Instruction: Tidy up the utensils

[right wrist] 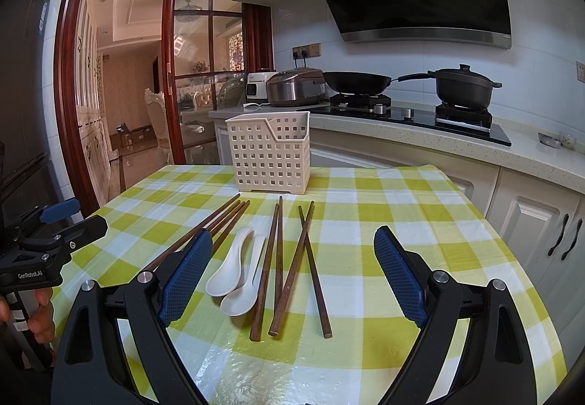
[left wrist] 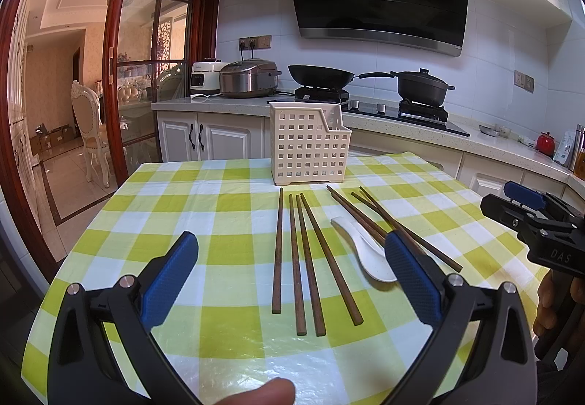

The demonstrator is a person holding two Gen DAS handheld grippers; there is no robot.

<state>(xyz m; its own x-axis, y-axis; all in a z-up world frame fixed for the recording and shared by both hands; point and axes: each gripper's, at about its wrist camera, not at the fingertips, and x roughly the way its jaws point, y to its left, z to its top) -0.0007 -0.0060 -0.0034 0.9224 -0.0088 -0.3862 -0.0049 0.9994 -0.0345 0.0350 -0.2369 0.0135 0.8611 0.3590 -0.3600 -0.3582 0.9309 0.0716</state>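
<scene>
A cream perforated utensil holder (left wrist: 309,145) (right wrist: 268,152) stands empty at the far side of the table. Several dark wooden chopsticks (left wrist: 303,258) (right wrist: 281,266) lie loose in front of it. Two white ceramic spoons (right wrist: 234,269) lie nested among them; in the left wrist view one spoon (left wrist: 365,251) shows, partly behind a finger. My left gripper (left wrist: 292,244) is open and empty, held low over the near chopsticks. My right gripper (right wrist: 292,240) is open and empty above the spoons and chopsticks. Each gripper shows at the edge of the other's view (left wrist: 530,218) (right wrist: 47,233).
The table carries a green and white checked cloth (left wrist: 234,215) (right wrist: 384,207). Behind it runs a counter with a rice cooker (left wrist: 248,78), a wok (left wrist: 320,74) and a lidded pot (left wrist: 424,85) on a stove. A glass sliding door (left wrist: 146,57) opens at left.
</scene>
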